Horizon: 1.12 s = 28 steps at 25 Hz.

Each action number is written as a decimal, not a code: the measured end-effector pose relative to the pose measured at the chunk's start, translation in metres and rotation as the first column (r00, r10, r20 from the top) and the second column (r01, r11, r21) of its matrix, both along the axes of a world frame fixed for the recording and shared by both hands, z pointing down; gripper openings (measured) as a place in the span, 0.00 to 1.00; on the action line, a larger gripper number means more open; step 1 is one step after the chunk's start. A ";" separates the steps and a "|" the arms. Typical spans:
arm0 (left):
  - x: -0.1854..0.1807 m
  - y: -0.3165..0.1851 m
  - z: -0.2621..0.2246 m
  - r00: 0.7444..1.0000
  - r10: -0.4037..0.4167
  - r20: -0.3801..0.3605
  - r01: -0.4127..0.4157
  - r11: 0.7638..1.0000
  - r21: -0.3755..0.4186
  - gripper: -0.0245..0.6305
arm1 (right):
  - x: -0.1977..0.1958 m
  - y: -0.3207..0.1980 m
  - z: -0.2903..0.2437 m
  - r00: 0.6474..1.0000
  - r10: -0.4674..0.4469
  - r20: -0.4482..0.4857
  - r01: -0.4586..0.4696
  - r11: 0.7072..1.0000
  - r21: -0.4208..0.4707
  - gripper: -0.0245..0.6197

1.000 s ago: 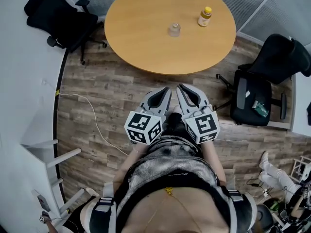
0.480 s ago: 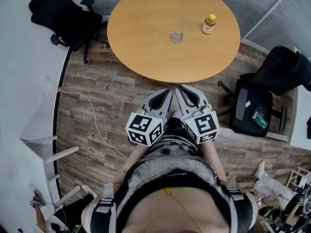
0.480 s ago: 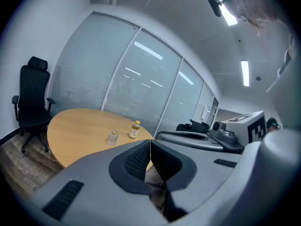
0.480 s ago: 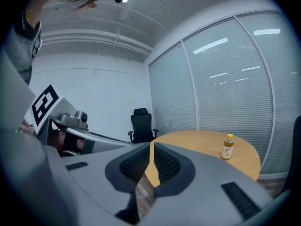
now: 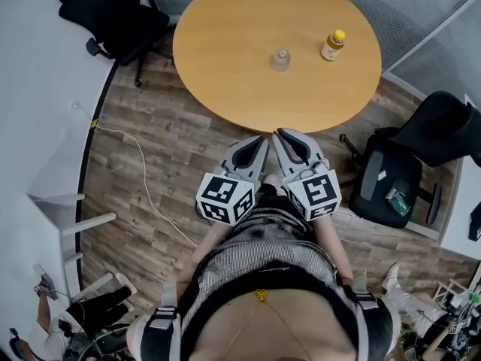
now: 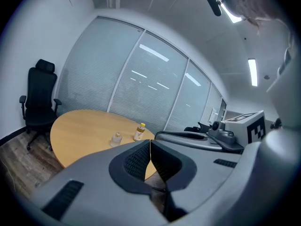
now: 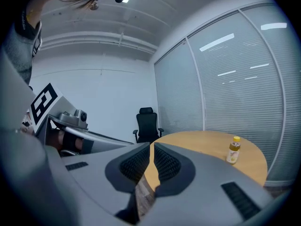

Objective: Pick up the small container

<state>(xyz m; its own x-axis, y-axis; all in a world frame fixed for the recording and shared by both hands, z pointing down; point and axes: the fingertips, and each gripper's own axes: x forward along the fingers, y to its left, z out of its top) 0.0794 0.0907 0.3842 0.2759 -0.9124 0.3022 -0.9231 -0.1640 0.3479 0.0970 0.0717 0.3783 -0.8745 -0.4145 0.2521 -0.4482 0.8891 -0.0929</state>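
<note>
Change: the round table and the small container sit lower and further right in the head view than a second ago. The table's near edge is now closer to both gripper tips.

Head view, container: the small container [image 5: 281, 60] stands upright on the round table [image 5: 225, 66], well ahead of both grippers. A yellow-capped bottle [image 5: 333, 45] stands near it on the right, apart from it.

Head view, room: bare tabletop lies all round the container. A strip of wood floor [image 5: 173, 141] separates the table edge from the tips. A black chair [image 5: 113, 13] stands off the table's far left, and a second chair [image 5: 391, 183] stands at the right.

Head view, pose: the left gripper [image 5: 261, 139] and right gripper [image 5: 279, 133] are held close together before the body, tips converging toward the table.

Left gripper view, container: the small container [image 6: 116, 138] stands above and left of the jaw tips, far off, with the bottle [image 6: 139, 132] just beyond it.

Left gripper view, jaws: the left gripper [image 6: 150, 146] is closed, pads meeting along a thin seam with nothing between.

Right gripper view, jaws: the right gripper [image 7: 151, 149] is closed to a narrow slit and empty.

Right gripper view, room: the bottle [image 7: 232, 150] stands on the table [image 7: 202, 145] at the right, with the black chair [image 7: 146, 124] behind the tips.
</note>
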 end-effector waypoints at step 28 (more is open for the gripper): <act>-0.025 -0.037 0.009 1.000 0.011 -0.005 -0.011 1.000 -0.018 0.07 | -0.021 -0.035 0.013 1.000 0.018 -0.007 -0.018 0.999 -0.033 0.10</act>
